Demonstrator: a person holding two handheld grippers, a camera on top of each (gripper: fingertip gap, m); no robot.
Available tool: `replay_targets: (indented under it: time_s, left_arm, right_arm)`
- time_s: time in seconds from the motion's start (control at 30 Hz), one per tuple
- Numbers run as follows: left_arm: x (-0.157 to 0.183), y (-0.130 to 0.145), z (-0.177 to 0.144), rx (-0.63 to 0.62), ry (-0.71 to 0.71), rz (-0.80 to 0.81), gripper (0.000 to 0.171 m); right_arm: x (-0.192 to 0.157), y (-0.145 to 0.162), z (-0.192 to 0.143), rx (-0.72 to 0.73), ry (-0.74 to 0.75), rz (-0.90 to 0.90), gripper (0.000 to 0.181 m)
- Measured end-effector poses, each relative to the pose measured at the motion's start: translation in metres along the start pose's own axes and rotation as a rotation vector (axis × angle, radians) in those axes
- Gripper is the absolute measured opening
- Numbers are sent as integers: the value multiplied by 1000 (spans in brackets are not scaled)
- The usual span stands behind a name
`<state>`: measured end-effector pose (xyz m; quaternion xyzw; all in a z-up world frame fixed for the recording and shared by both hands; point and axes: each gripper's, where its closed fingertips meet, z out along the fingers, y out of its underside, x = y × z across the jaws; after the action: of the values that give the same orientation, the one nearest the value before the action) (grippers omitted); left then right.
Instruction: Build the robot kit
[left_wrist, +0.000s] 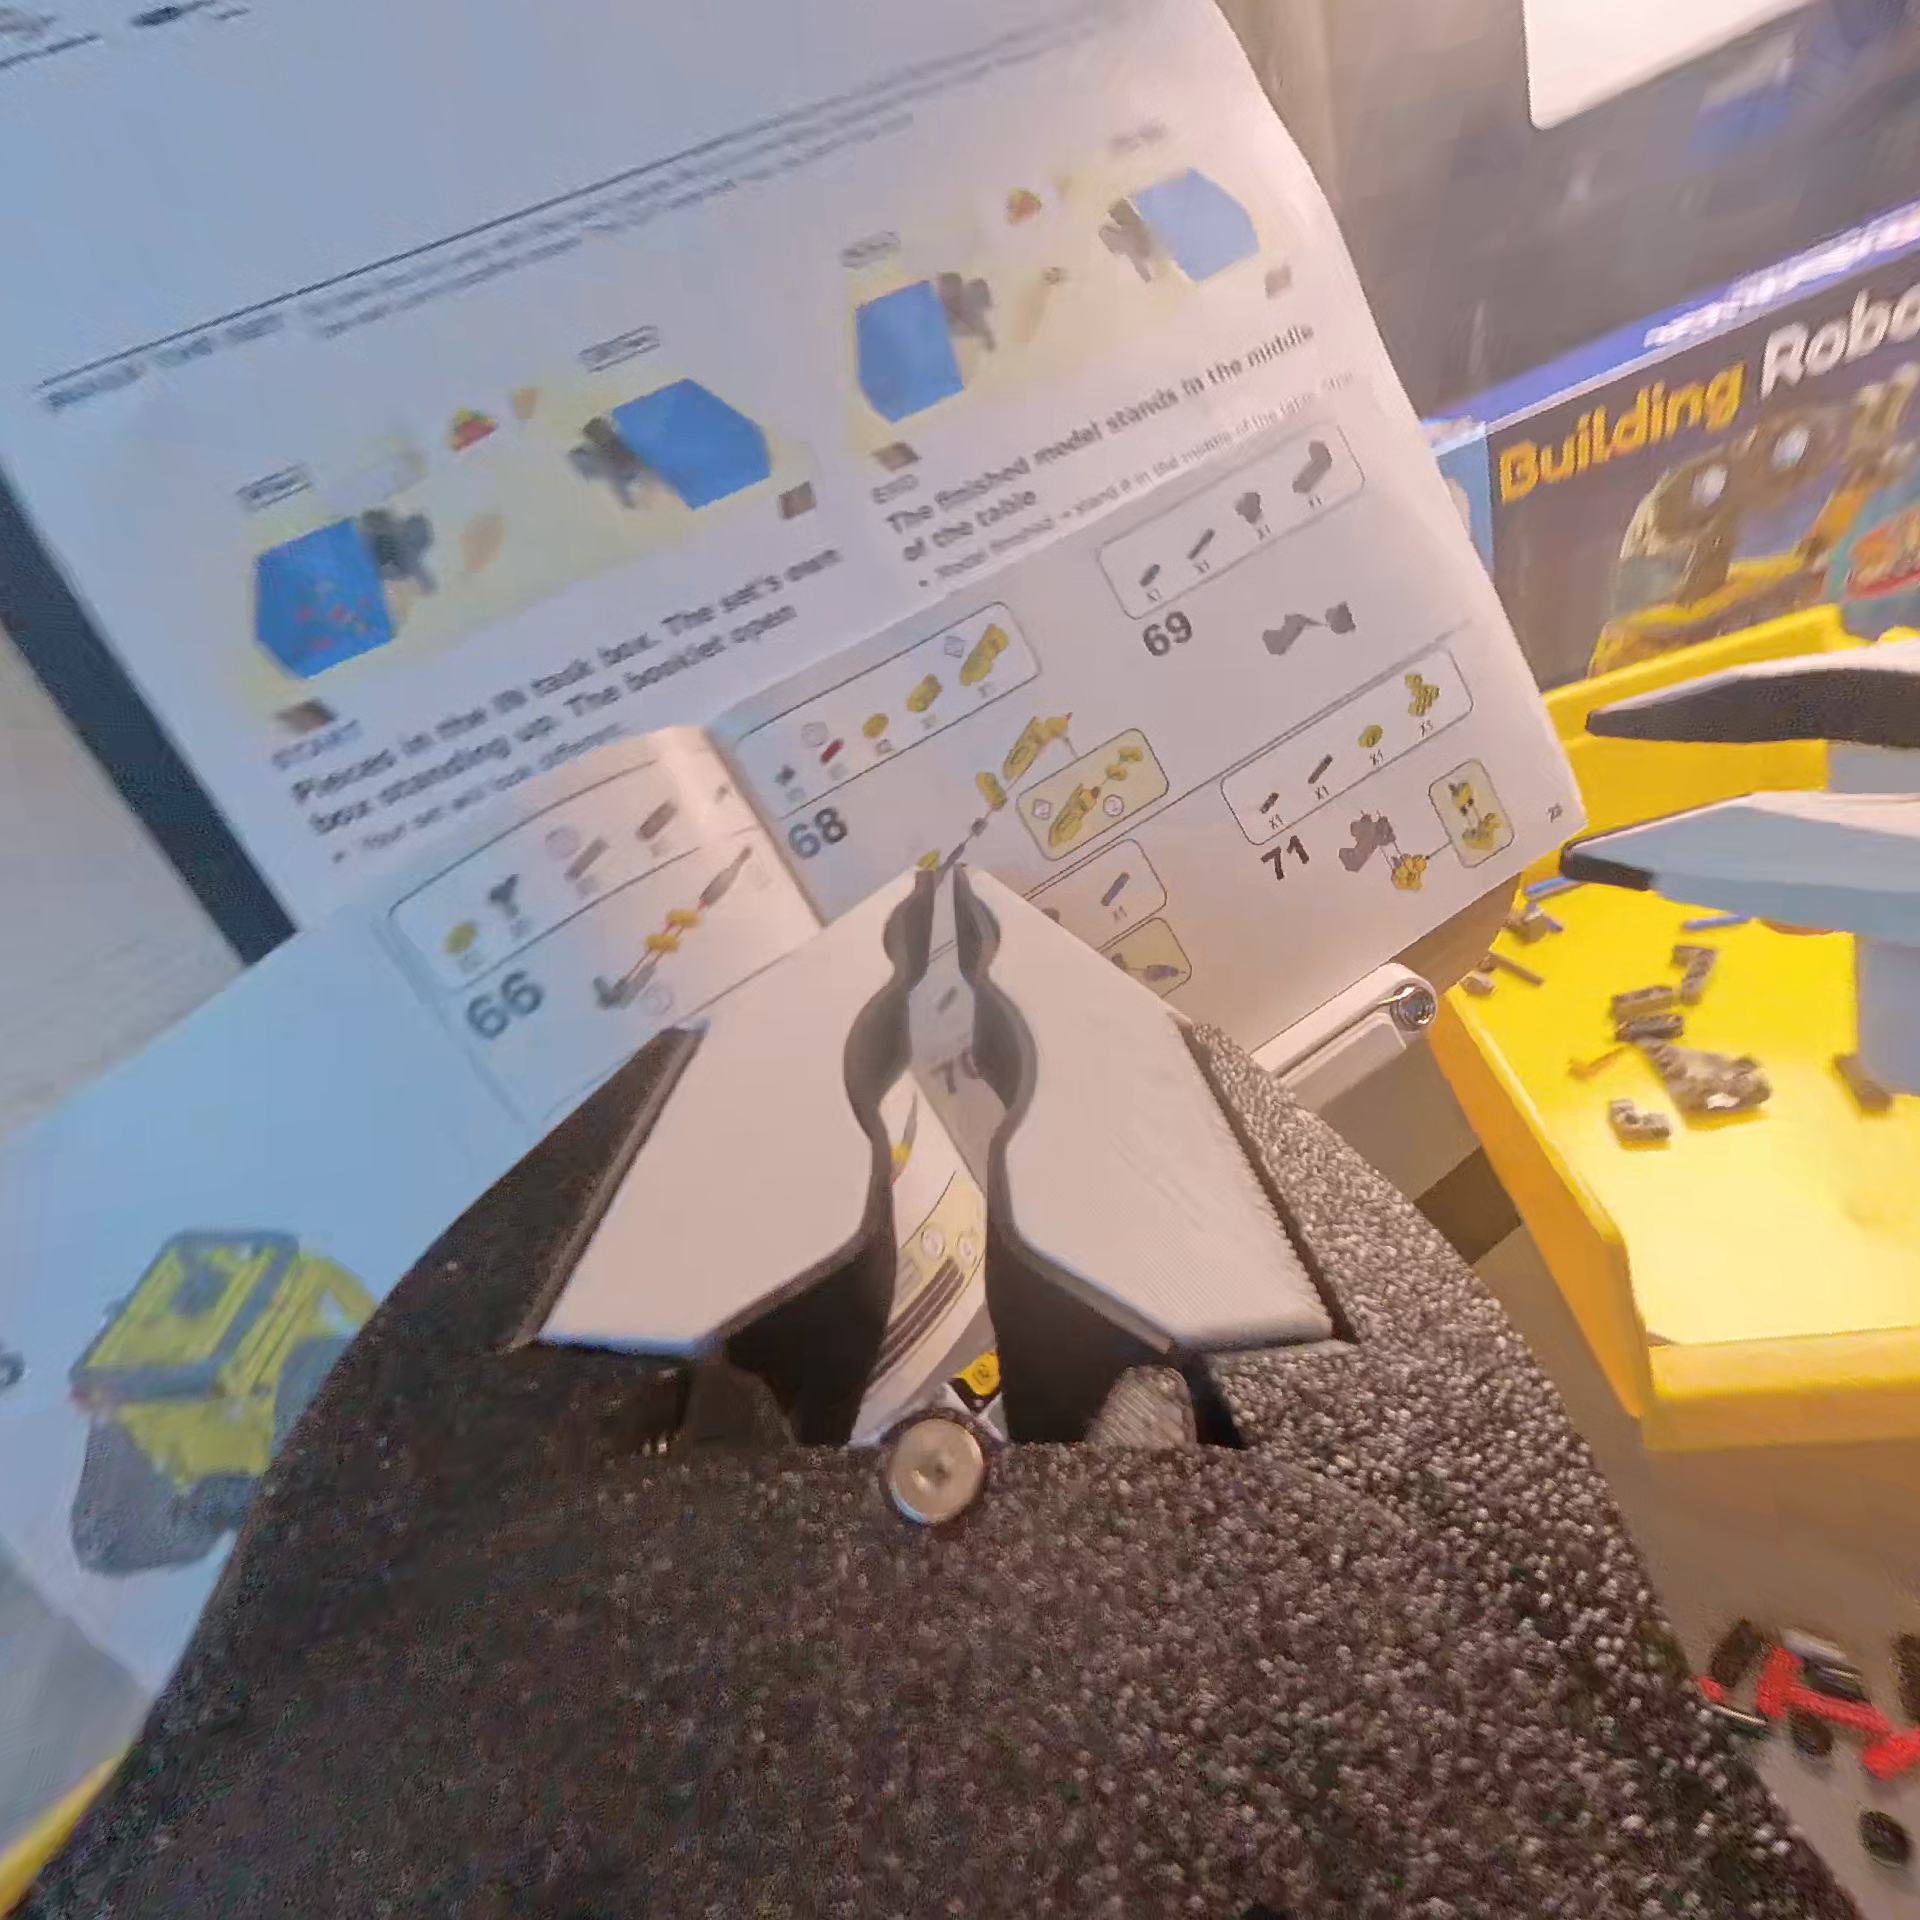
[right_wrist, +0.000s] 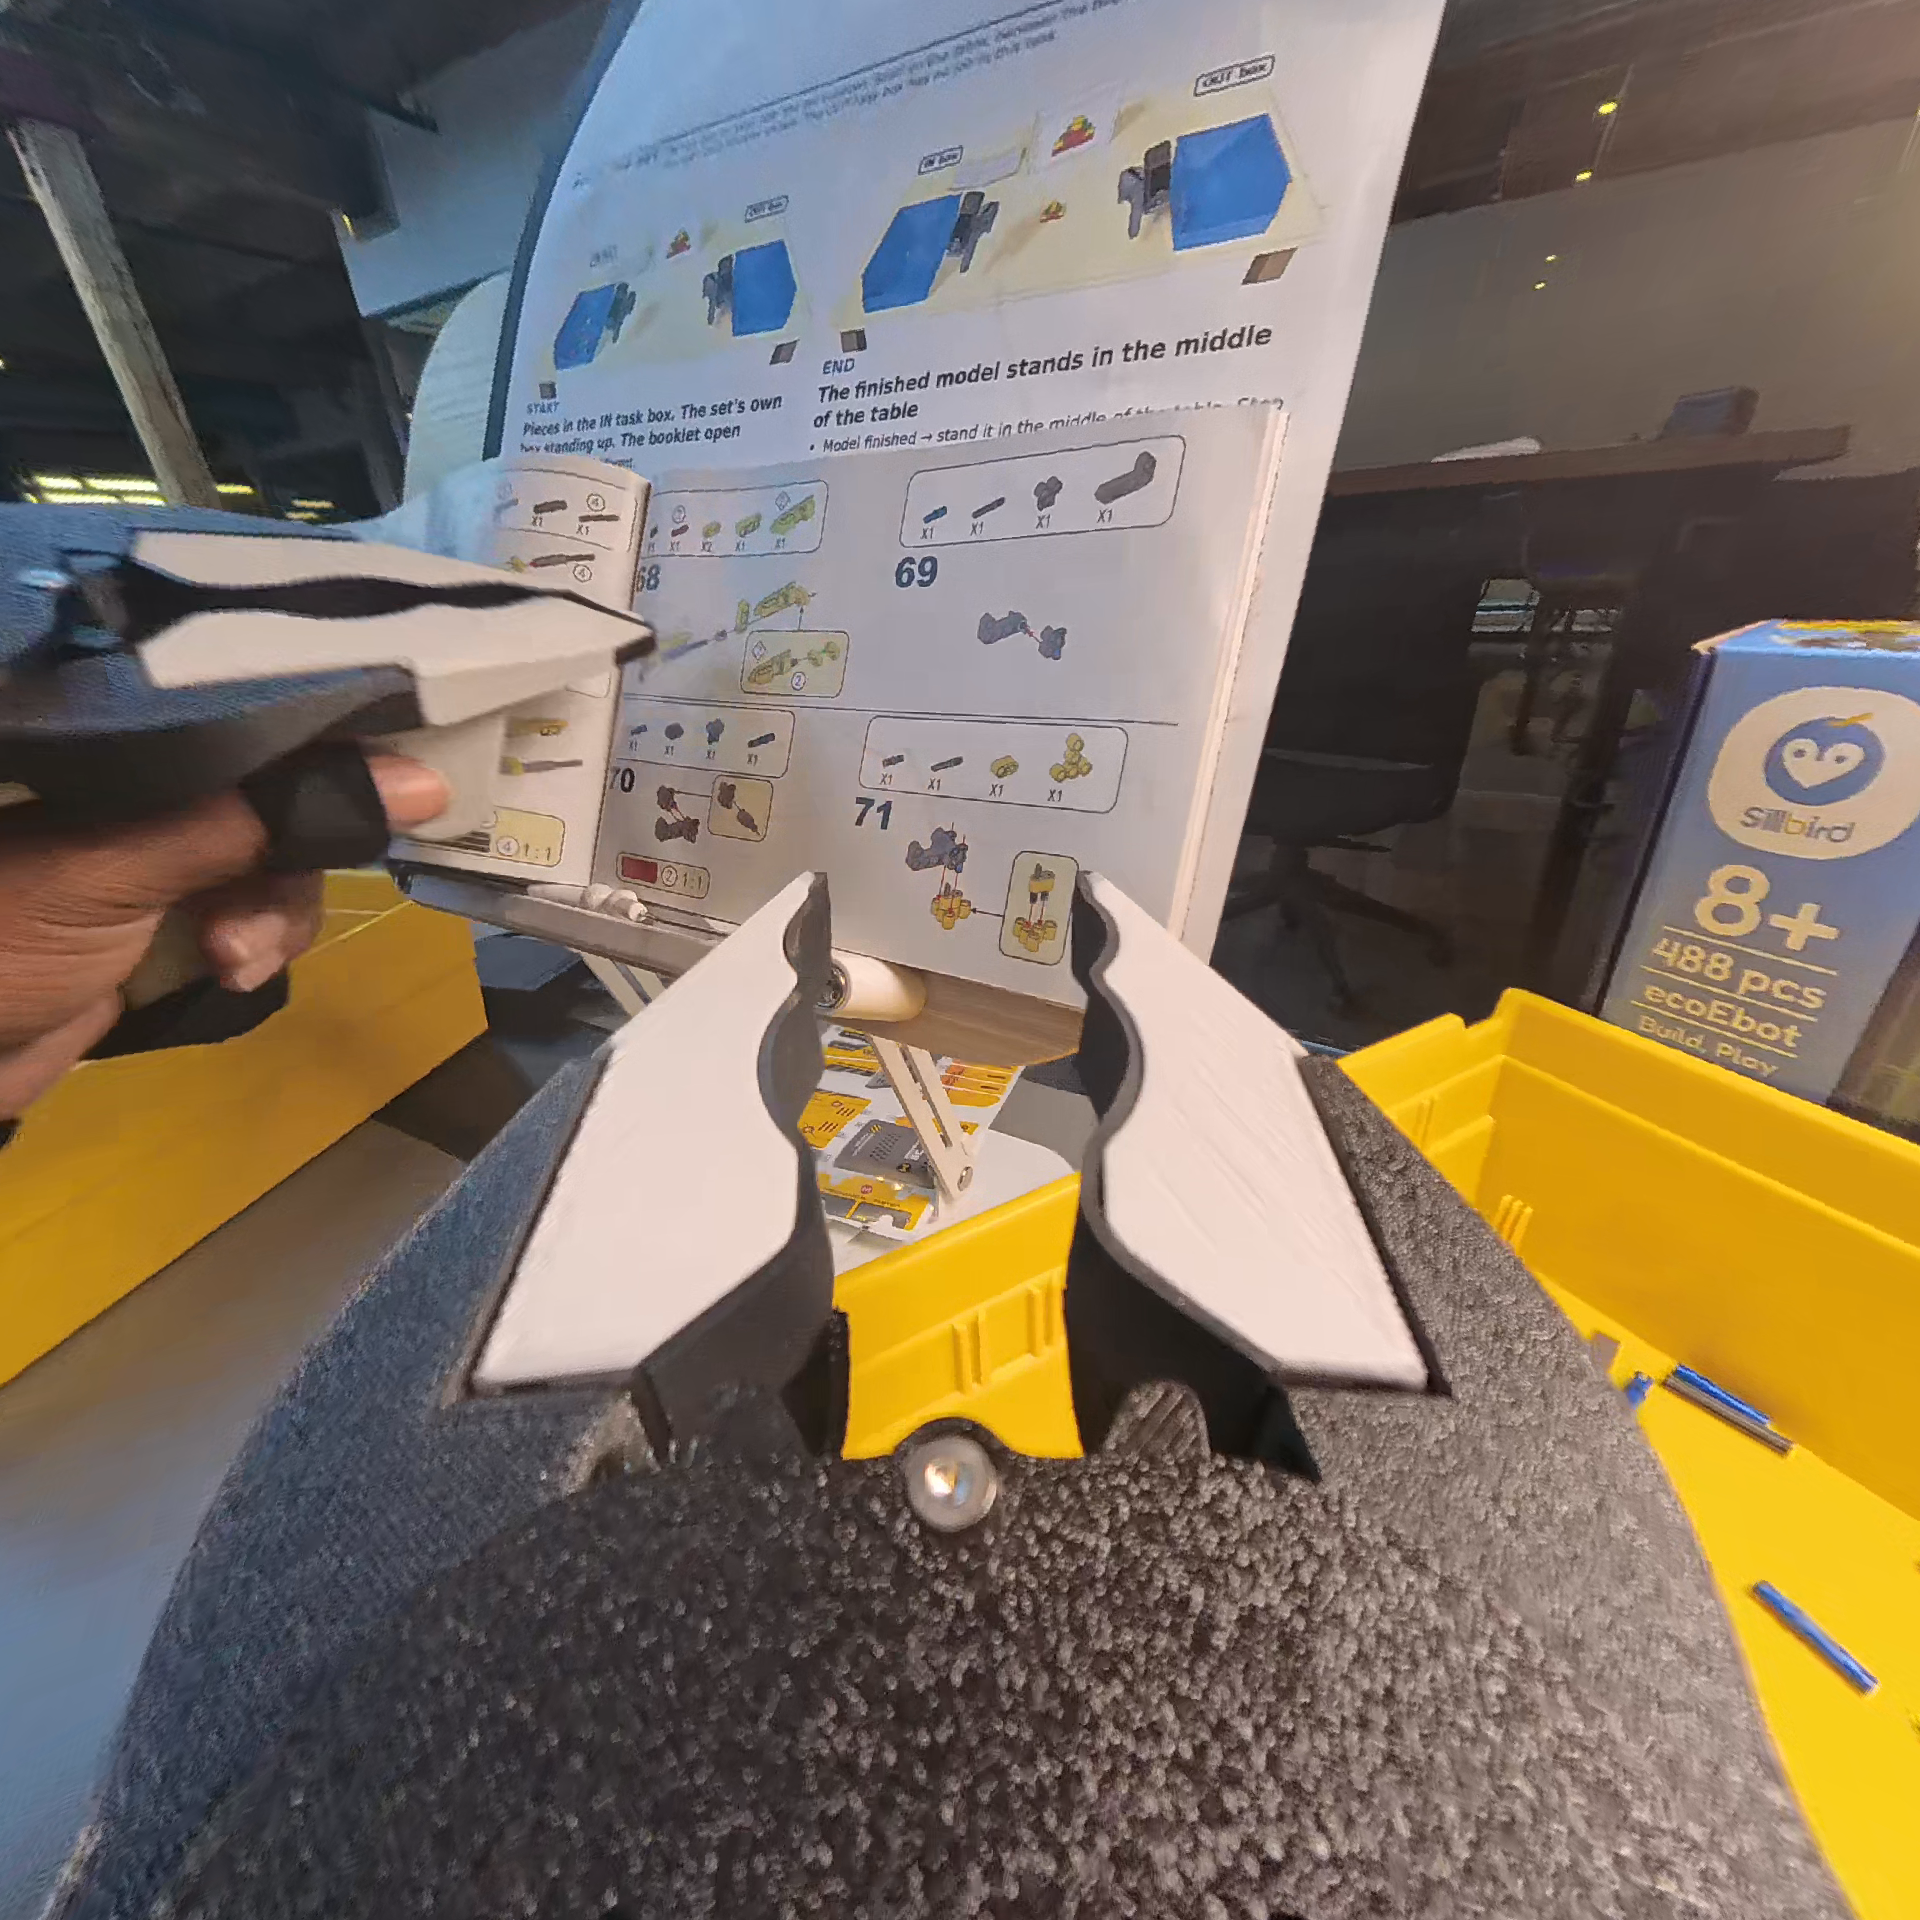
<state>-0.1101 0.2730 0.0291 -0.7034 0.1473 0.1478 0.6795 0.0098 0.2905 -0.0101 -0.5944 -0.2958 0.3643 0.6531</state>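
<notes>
An open building-set booklet (left_wrist: 1247, 675) stands on a wooden stand ledge (right_wrist: 987, 1023), in front of a large printed sheet (right_wrist: 1039, 208). My left gripper (left_wrist: 940, 883) is shut, with its tips at the booklet's fold, where the left page (left_wrist: 582, 914) bulges forward. It also shows in the right wrist view (right_wrist: 636, 641), held by a hand (right_wrist: 125, 904). My right gripper (right_wrist: 951, 904) is open and empty. It hangs in front of the booklet's (right_wrist: 987, 644) lower right page, above a yellow bin (right_wrist: 1558, 1143). It also shows in the left wrist view (left_wrist: 1579, 790).
A blue set box (right_wrist: 1766, 852) stands behind the right yellow bin (left_wrist: 1558, 1195), which holds several small dark parts (left_wrist: 1683, 1081) and blue rods (right_wrist: 1725, 1403). Another yellow bin (right_wrist: 208, 1143) sits at the left. Red and black parts (left_wrist: 1808, 1704) lie at the lower right.
</notes>
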Motion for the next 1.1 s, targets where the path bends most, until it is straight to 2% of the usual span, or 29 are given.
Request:
replay_targets:
  time_s: [0.1,0.17,0.27,0.33,0.4,0.53,0.73,0.8,0.87,0.97,1.0,1.1]
  left_arm:
    - [-25,13,-30,48,-31,-224,27]
    - [-39,32,-44,52,-63,-317,41]
    - [-51,59,-57,27,-92,-364,49]
    - [-54,73,-61,6,-88,-381,54]
    - [-57,81,-63,-4,-87,-388,54]
    - [-61,88,-64,-12,-66,-396,56]
    - [-63,87,-69,-7,-38,-392,57]
    - [-63,87,-72,-10,-27,-393,58]
    - [-62,87,-76,-5,-22,-386,57]
    - [-61,87,-79,-2,-24,-354,57]
    - [-61,87,-79,-1,-24,-347,57]
    - [-58,84,-80,6,-15,-346,57]
  right_arm:
    - [-1,-10,10,1,44,-146,58]
    - [-1,-22,25,-4,87,-273,75]
    - [4,-38,55,-46,143,-398,110]
    - [13,-35,72,-126,175,-443,121]
    - [19,-31,81,-167,200,-488,122]
    - [18,-32,77,-160,221,-502,119]
    - [27,-41,63,-151,272,-605,88]
    - [27,-51,59,-102,290,-641,97]
    - [18,-52,62,-100,213,-609,108]
    - [12,-27,76,-239,126,-590,126]
    - [14,-24,78,-248,142,-630,126]
    - [8,-21,78,-250,126,-633,108]
